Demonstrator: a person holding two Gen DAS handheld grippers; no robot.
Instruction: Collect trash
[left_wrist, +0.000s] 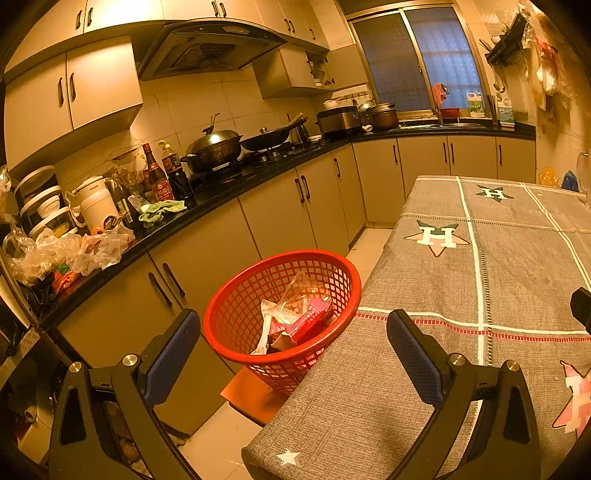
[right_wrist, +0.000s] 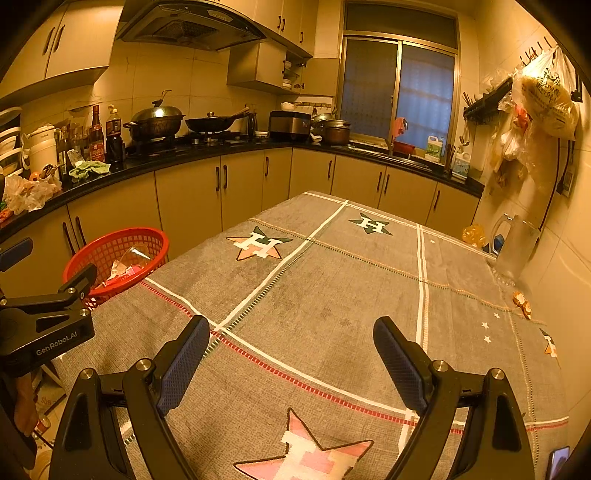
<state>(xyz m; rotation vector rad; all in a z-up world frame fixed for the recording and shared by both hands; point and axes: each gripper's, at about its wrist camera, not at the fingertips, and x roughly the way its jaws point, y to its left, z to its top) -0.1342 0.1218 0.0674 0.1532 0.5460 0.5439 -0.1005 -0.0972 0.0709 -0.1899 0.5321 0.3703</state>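
Note:
A red mesh basket (left_wrist: 240, 306) stands on an orange stool (left_wrist: 251, 395) against the left edge of the table. It holds pink and white wrappers (left_wrist: 306, 319) and a clear plastic cup (left_wrist: 301, 286). My left gripper (left_wrist: 291, 325) hovers open just in front of the basket, with nothing between its blue pads. My right gripper (right_wrist: 291, 326) is open over the grey star-patterned tablecloth (right_wrist: 332, 280) and holds nothing. A small orange scrap (right_wrist: 521, 299) lies on the cloth near the right wall. In the right wrist view, the basket (right_wrist: 110, 234) and the left gripper (right_wrist: 53, 260) are at the left.
A glass pitcher (right_wrist: 515, 247) and a yellow item (right_wrist: 474, 234) stand at the table's far right corner. A phone (right_wrist: 557, 459) lies at the near right edge. The black counter (left_wrist: 221, 206) carries bottles, pans and plastic bags (left_wrist: 66, 254). Bags (right_wrist: 546, 99) hang on the right wall.

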